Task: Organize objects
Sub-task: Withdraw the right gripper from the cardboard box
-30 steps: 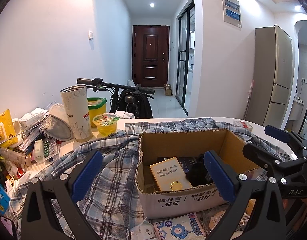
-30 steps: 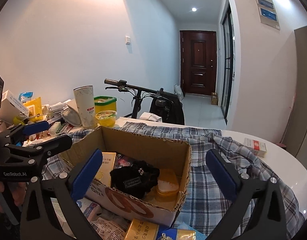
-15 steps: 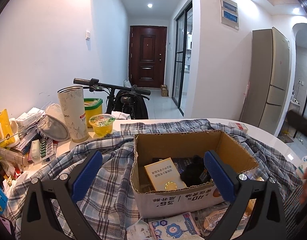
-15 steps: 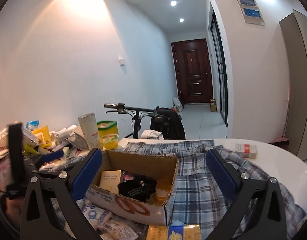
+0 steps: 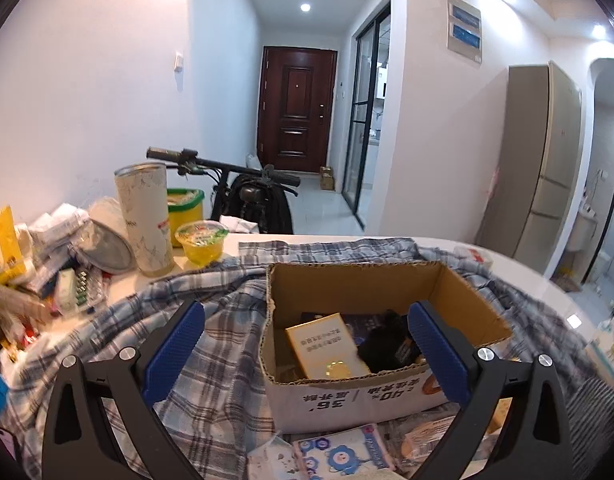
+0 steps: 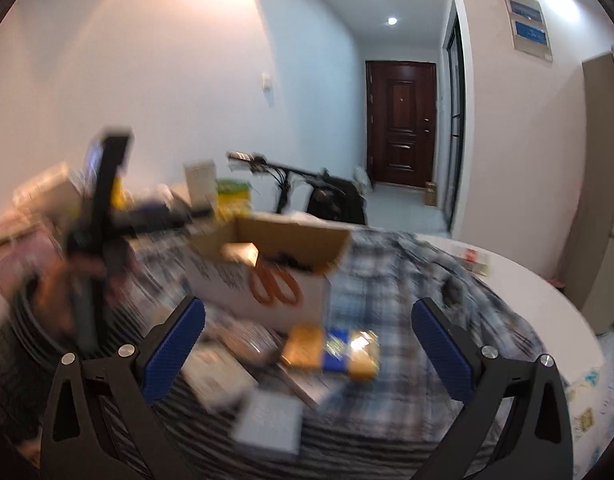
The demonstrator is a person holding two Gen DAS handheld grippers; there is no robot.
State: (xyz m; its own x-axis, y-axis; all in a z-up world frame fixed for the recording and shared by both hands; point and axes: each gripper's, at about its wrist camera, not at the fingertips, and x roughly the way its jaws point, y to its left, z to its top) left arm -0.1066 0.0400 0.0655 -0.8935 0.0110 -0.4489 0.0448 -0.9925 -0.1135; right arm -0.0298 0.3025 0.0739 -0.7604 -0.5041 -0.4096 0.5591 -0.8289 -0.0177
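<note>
Left wrist view: the left hand-held gripper hovered with its blue-padded fingers spread wide and empty, framing the open cardboard box at lower centre of the frame, apparently lined up to reach in or to steady it. The box sat on a plaid shirt draped over the white desk. Inside lay a yellow-and-white packet and a black bundle, already gathered. Loose packets lay in front of the box at the bottom edge, and a heap of clutter filled the left edge beside a tall marbled tumbler and a jelly cup, seemingly still unsorted.

Right wrist view: heavily blurred. The right hand-held gripper was likewise spread and held nothing, pointed at a yellow-and-blue packet lying on the shirt at lower centre, just in front of the box, probably the next pick. Orange scissors appeared printed on the box wall, though blur left that uncertain. At left, a hand gripped the other tool.
</note>
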